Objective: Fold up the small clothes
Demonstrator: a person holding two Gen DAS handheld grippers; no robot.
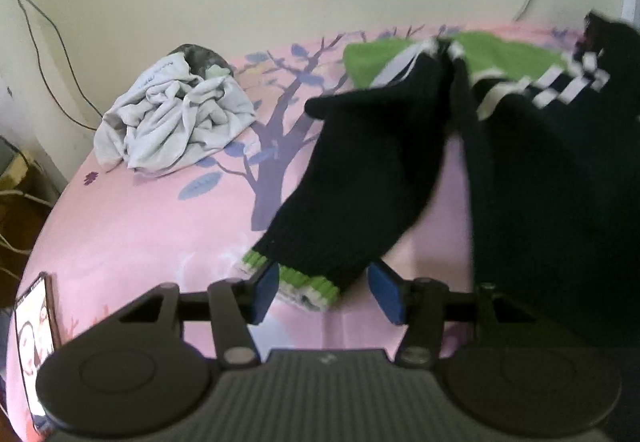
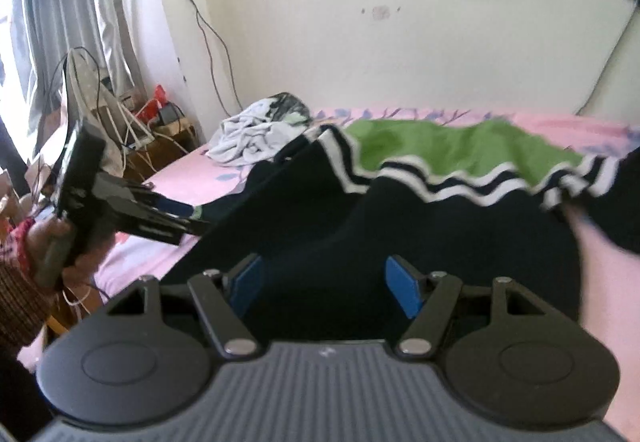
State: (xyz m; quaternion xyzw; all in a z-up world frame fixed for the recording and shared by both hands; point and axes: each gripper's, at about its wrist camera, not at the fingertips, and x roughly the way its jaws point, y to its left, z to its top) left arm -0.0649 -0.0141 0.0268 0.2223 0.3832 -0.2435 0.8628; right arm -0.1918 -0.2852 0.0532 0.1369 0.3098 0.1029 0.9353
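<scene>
A: Pink tree-print bed (image 1: 120, 234), spread with a black, green and white sweater (image 1: 540, 177); grey crumpled garment (image 1: 176, 121) well apart, toward the wall.

B: Left hand-held gripper (image 1: 324, 292) spread, sleeve cuff (image 1: 304, 288) between unpressed pads. Right hand-held gripper (image 2: 326, 288) spread over the black body.

Cream wall (image 2: 400, 41) ahead of me at 12, curtained window (image 2: 60, 1) at 10, daylight through it. Pink tree-print bed (image 1: 140, 222) below.
</scene>
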